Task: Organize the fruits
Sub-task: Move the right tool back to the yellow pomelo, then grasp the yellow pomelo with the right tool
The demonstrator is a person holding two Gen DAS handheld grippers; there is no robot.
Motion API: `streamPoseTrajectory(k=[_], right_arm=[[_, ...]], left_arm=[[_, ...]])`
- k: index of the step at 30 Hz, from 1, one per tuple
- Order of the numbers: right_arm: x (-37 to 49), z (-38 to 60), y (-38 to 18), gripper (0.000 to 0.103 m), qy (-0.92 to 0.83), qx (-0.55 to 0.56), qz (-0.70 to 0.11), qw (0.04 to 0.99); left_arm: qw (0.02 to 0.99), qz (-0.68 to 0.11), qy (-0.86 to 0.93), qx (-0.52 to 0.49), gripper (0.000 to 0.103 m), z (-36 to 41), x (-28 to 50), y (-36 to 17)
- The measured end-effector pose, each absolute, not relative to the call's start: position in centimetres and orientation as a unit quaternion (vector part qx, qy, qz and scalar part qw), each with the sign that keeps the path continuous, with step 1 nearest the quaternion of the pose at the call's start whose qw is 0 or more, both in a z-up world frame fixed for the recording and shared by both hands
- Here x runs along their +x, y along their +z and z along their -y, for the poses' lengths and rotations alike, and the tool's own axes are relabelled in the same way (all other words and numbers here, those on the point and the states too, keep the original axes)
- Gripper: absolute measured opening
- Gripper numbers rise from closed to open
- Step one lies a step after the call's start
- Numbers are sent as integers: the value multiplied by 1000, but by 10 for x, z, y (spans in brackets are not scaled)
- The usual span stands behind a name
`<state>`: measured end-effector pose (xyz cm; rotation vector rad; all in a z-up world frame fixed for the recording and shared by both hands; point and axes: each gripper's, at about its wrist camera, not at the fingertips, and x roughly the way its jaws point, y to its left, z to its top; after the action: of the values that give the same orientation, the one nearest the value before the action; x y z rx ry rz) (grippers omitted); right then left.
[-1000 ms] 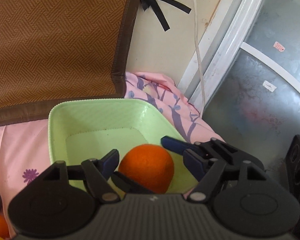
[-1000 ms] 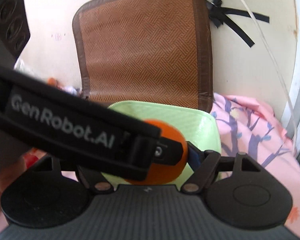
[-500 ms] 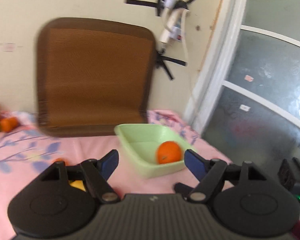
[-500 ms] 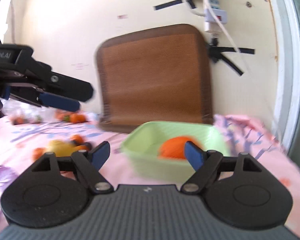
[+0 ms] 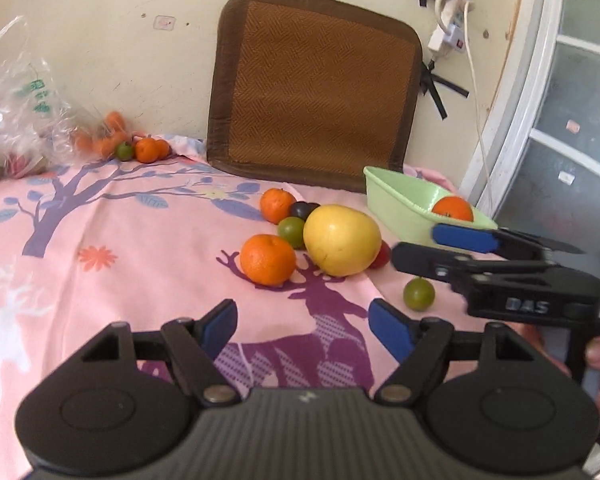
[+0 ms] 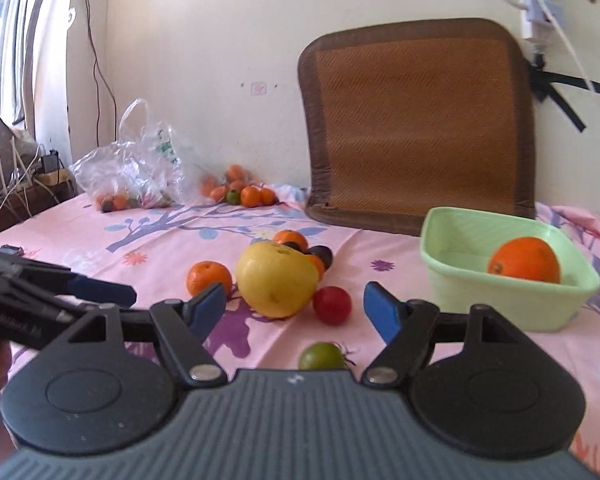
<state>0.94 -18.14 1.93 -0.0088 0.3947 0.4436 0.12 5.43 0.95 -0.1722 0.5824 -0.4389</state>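
Here the pink tablecloth (image 5: pixel 100 240) with its purple tree and deer print spreads under both my tools, and the brown woven mat (image 5: pixel 316 92) leans upright against the wall behind it. The green tub (image 6: pixel 500 280) sits at the right end of the cloth, just in front of the mat, with one orange (image 6: pixel 524 260) inside it, well ahead and to the right of my right gripper (image 6: pixel 296 304). That gripper holds nothing; its jaws are closing, and the red fruit (image 6: pixel 332 305) shows between the blue pads, farther out on the cloth and untouched. My left gripper (image 5: pixel 300 324) is spread apart and empty too, with only the deer print between its fingers. The big yellow fruit (image 5: pixel 342 240) lies ahead of it, slightly right, touching a green fruit (image 5: pixel 291 232) on its left side. A mandarin (image 5: pixel 268 259) sits just beside the yellow one, nearer my left gripper. Another mandarin (image 5: pixel 277 205) and a dark plum (image 5: pixel 303 209) lie behind them. A small green fruit (image 5: pixel 419 294) lies alone near my right tool's fingers. A clear plastic bag (image 6: pixel 136 172) and more small fruit rest far back by the wall.
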Motion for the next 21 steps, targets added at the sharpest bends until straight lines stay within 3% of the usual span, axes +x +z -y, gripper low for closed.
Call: streamPoseTrajectory(k=[8,10,21], right_arm=[[55,155,8,77,228,-38,-243,942],[60,153,5,66,232,-39,-255,938],[-2,153,26,64,327,-80,-261,905]], left_arm=[[920,-268,-221,-182,75,-85,9,1],[917,-267,-220,-199,75,-90,11,0],[898,-260,-277,-223,78,-91,4,4]])
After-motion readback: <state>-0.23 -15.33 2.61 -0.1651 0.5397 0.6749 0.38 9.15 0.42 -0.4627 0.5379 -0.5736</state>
